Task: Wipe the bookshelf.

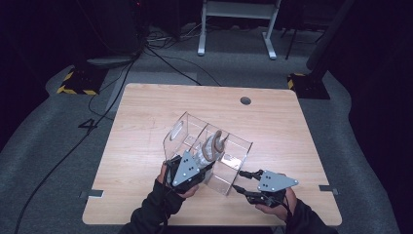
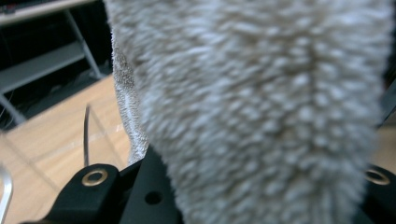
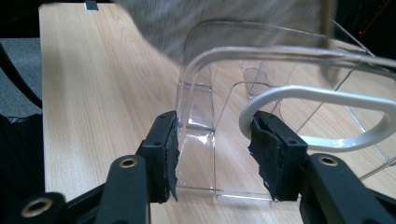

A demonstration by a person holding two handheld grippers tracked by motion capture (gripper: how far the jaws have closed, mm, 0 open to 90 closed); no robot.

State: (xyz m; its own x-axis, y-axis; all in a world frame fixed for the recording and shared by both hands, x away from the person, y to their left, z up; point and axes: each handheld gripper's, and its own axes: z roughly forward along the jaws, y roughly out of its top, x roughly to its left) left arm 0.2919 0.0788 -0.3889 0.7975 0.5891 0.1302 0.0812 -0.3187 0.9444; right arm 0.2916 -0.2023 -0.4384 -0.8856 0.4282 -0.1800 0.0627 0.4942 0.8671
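grey fuzzy sock (image 2: 261,107), clear box (image 1: 195,141), pale wood table (image 1: 141,117)

Right gripper (image 3: 212,154): jaws apart, low in frame, nothing between the pads. Clear acrylic box (image 3: 261,70) just beyond them, centre to right. Wooden table (image 3: 93,84) at left. Blurred grey fabric (image 3: 196,23) along the top.

One mark can be read: a black number "4" (image 1: 87,126) set on the grey floor (image 1: 44,146), left of the wooden table (image 1: 146,107). Nothing else here carries any lettering or label I can make out
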